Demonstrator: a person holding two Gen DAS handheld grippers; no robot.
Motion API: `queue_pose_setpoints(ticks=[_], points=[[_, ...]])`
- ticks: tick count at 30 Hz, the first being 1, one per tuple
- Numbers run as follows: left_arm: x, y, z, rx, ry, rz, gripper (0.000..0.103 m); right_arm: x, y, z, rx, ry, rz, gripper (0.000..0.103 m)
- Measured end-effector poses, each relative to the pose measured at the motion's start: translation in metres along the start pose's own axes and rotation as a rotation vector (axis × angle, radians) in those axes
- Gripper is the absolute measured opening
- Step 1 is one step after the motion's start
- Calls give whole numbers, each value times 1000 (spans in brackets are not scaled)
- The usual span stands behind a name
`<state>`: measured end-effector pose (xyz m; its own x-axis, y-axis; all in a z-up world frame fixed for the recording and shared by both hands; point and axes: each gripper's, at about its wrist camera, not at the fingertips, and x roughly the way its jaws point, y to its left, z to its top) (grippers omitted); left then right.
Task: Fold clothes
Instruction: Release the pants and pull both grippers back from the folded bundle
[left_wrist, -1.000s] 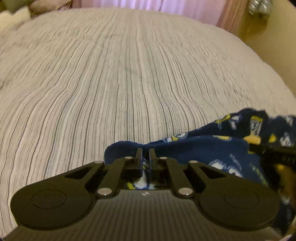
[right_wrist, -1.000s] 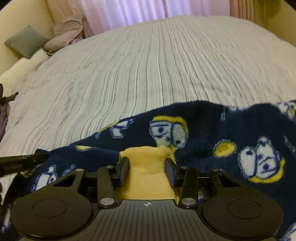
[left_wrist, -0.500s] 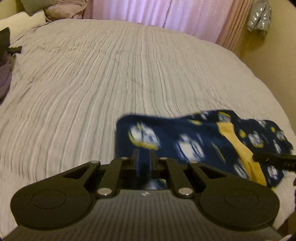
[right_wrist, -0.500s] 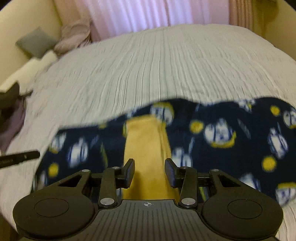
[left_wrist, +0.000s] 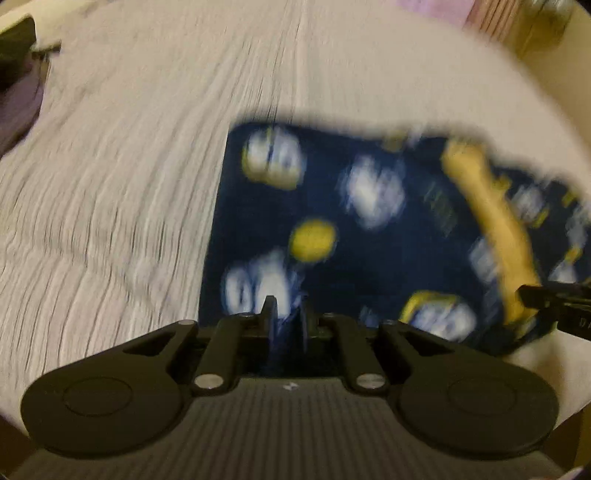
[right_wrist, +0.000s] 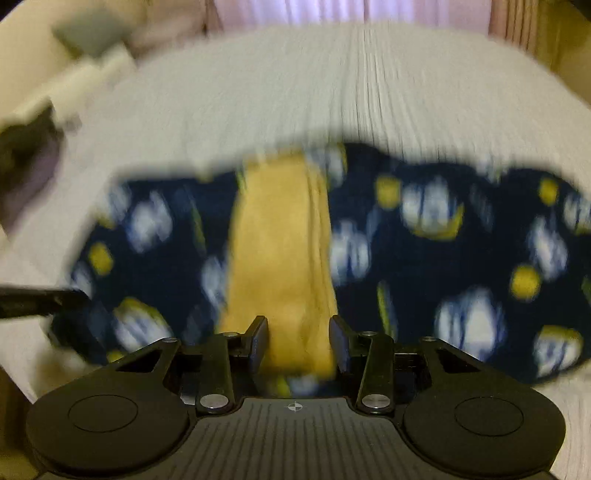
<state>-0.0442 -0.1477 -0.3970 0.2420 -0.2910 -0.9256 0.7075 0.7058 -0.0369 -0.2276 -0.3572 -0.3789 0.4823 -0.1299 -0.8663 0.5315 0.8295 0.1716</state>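
A navy fleece garment (left_wrist: 351, 236) printed with white and yellow figures hangs stretched between both grippers over the striped bed (left_wrist: 129, 166). My left gripper (left_wrist: 287, 317) pinches its near left edge; the jaws are opening slightly, with navy fabric still between them. In the right wrist view the garment (right_wrist: 424, 258) spreads wide, and my right gripper (right_wrist: 298, 339) is shut on its yellow band (right_wrist: 280, 240). The right gripper's tip (left_wrist: 554, 299) shows at the left view's right edge. The left gripper's tip (right_wrist: 40, 301) shows at the right view's left edge. Both views are blurred.
Dark clothing (left_wrist: 18, 66) lies at the bed's far left. A grey cushion (right_wrist: 88, 35) and pale bedding sit at the head of the bed (right_wrist: 332, 85), with pink curtains (right_wrist: 351, 11) behind. The bed's near edge lies just under the garment.
Both grippers have drawn back and risen, lifting the garment off the bed. It now hangs spread out, with much more of it showing. The cameras tilt further down.
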Motion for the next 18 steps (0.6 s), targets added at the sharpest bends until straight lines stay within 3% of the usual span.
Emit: queue_pose_setpoints(ticks=[4, 9, 18], points=[[-21, -23, 18, 31, 37, 62, 12, -16, -11, 2, 71, 52, 30, 41], [-56, -49, 34, 17, 74, 55, 28, -53, -28, 9, 114, 153, 44, 41], [-122, -90, 29, 40, 91, 78, 40, -127, -50, 18, 141, 144, 36, 41]])
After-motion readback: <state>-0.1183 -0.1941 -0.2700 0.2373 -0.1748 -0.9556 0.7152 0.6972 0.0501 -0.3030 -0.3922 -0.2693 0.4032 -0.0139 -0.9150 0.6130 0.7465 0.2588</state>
